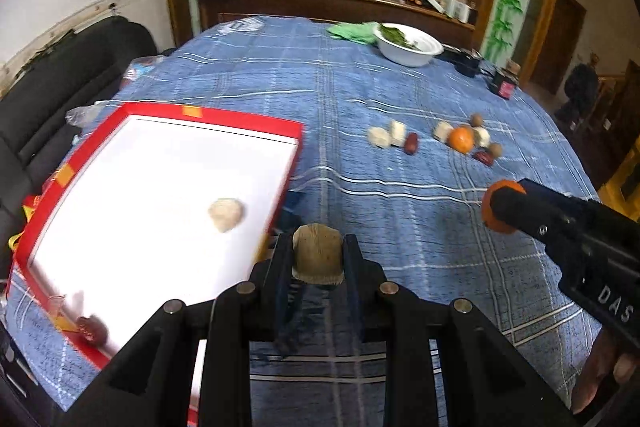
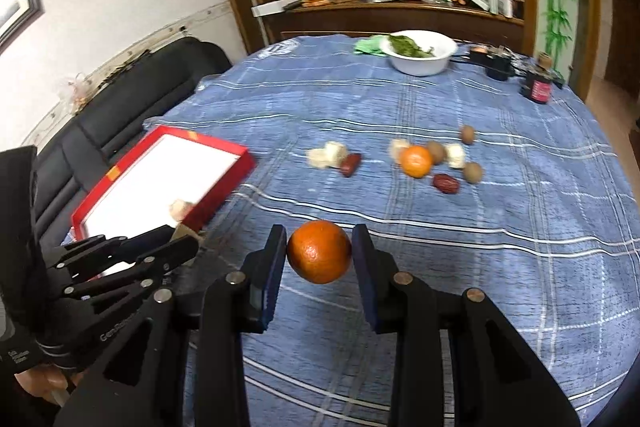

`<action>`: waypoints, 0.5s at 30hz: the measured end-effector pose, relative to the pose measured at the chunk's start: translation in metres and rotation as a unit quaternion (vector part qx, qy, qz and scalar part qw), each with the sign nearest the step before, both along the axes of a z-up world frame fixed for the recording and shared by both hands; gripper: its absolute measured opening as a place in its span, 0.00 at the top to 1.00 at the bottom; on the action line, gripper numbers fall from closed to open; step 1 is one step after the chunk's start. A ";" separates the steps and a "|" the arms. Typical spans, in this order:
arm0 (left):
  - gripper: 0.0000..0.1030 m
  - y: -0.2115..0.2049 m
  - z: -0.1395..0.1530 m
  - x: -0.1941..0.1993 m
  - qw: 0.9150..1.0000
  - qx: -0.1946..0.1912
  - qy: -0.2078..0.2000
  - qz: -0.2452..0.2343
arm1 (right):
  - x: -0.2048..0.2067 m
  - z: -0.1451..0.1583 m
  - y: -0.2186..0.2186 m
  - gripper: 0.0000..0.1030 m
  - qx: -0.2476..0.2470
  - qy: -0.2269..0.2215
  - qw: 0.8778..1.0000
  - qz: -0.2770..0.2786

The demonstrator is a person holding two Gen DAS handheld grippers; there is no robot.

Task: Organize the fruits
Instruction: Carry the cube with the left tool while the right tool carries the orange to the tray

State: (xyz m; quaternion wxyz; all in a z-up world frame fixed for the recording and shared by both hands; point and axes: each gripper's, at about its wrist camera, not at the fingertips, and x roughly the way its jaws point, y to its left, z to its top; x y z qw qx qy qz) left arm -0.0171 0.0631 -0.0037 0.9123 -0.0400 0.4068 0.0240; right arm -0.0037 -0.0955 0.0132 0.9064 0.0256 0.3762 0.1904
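My left gripper [image 1: 317,247] is shut on a pale beige chunk [image 1: 317,257], held above the blue cloth just right of the red-rimmed white tray [image 1: 256,121]. The tray holds a pale piece [image 1: 226,213] and a red date [image 1: 92,330]. My right gripper [image 2: 319,251] is shut on an orange [image 2: 319,251] above the cloth; it also shows in the left wrist view [image 1: 500,207]. On the cloth lie more fruits: another orange [image 2: 416,161], dates [image 2: 351,164], pale chunks [image 2: 328,155] and brown round fruits [image 2: 472,171].
A white bowl of greens [image 2: 420,65] and a green cloth [image 2: 370,45] sit at the table's far side, with a dark jar [image 2: 538,89] and black devices at the far right. A black sofa [image 2: 120,111] stands left of the table.
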 end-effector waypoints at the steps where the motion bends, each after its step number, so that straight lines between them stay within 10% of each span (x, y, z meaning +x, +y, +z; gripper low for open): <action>1: 0.77 0.004 0.001 -0.001 1.000 0.001 -0.002 0.006 | 0.000 0.001 0.005 0.65 -0.001 -0.002 1.000 0.005; 15: 0.77 0.063 0.005 -0.006 0.996 0.003 -0.012 0.086 | 0.008 0.007 0.081 0.65 0.003 -0.013 0.997 0.080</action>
